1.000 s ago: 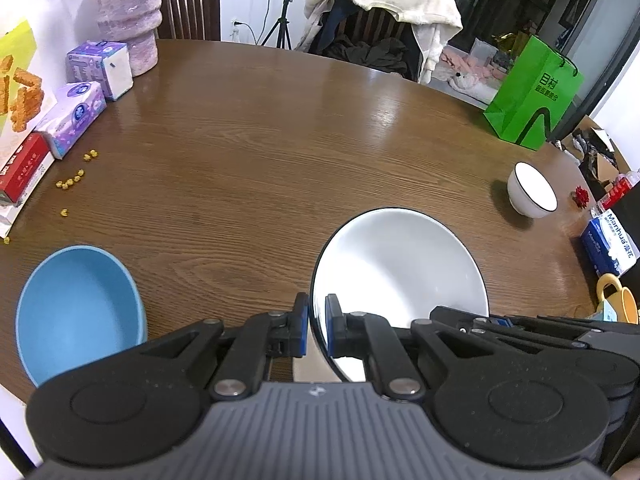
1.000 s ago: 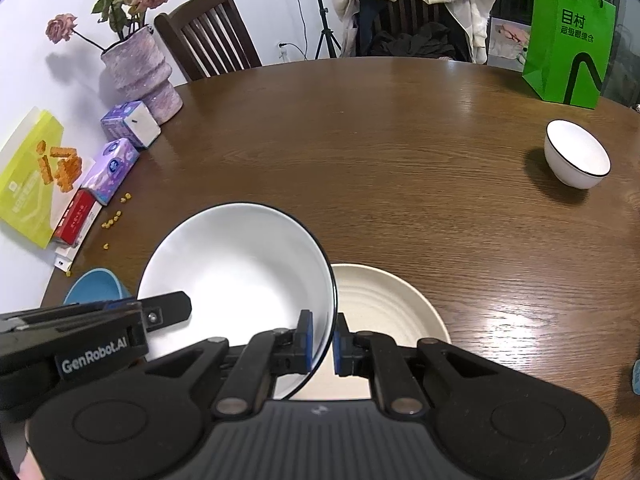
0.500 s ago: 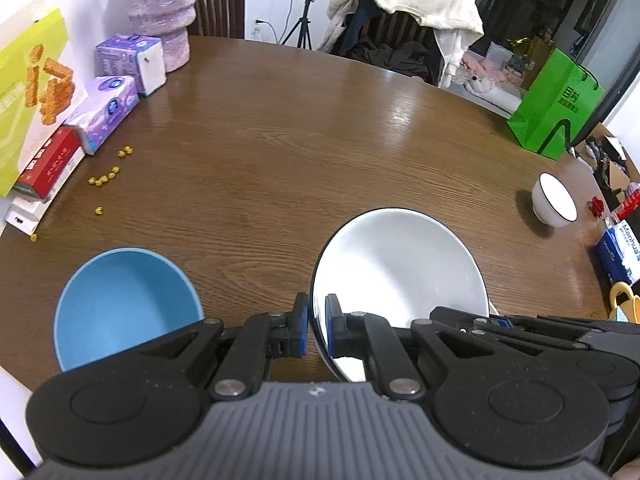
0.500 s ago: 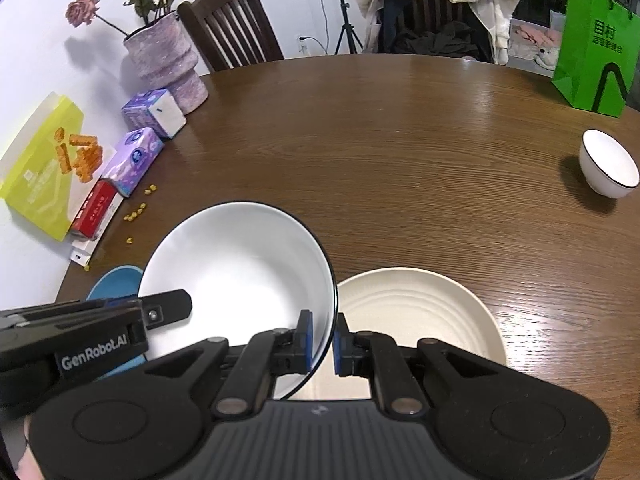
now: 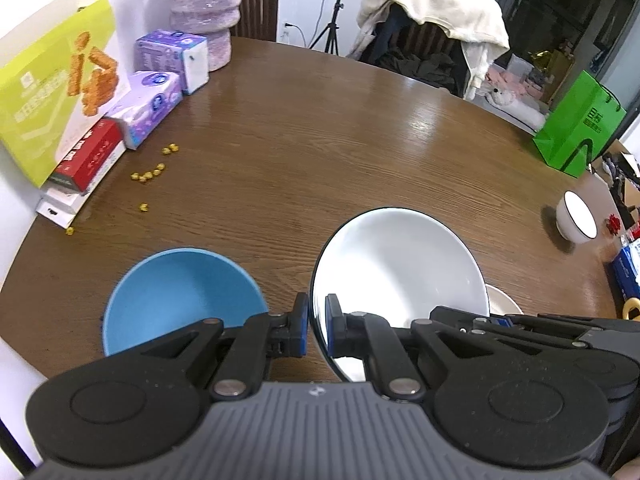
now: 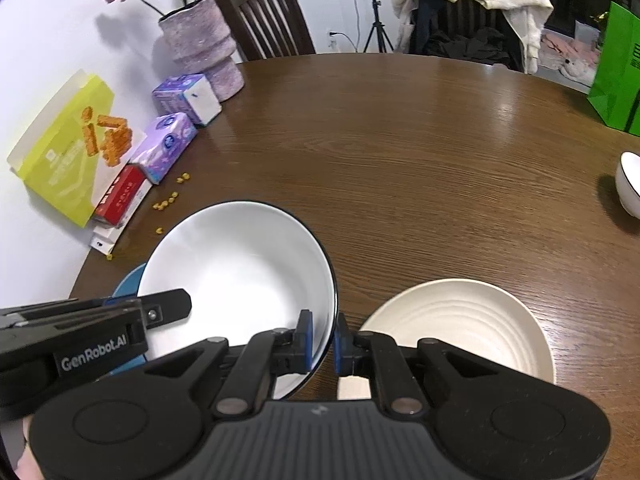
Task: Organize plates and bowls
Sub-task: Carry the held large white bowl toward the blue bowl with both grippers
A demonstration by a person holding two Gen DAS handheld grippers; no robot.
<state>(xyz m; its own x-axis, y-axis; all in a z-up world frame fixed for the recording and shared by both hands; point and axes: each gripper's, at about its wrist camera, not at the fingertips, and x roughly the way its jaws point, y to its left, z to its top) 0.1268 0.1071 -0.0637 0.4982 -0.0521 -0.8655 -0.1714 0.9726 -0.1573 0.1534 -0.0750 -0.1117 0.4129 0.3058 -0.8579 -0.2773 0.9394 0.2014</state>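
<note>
Holding the white black-rimmed bowl [image 6: 240, 276] level matters now: left gripper [image 5: 317, 320] and right gripper [image 6: 323, 340] each clench its rim on opposite sides, above the bench [image 6: 400, 160], between blue bowl [image 5: 176, 300] and cream plate [image 6: 460, 320]; lower both together.

Each claw, the left claw [image 5: 317, 322] and the right claw [image 6: 323, 338], is matte black plastic: two linked arms with silver pivot screws, blue pads [image 6: 305, 336], a ribbed grey housing (the left one's side is lettered "GenRobot.AI" in white).
</note>
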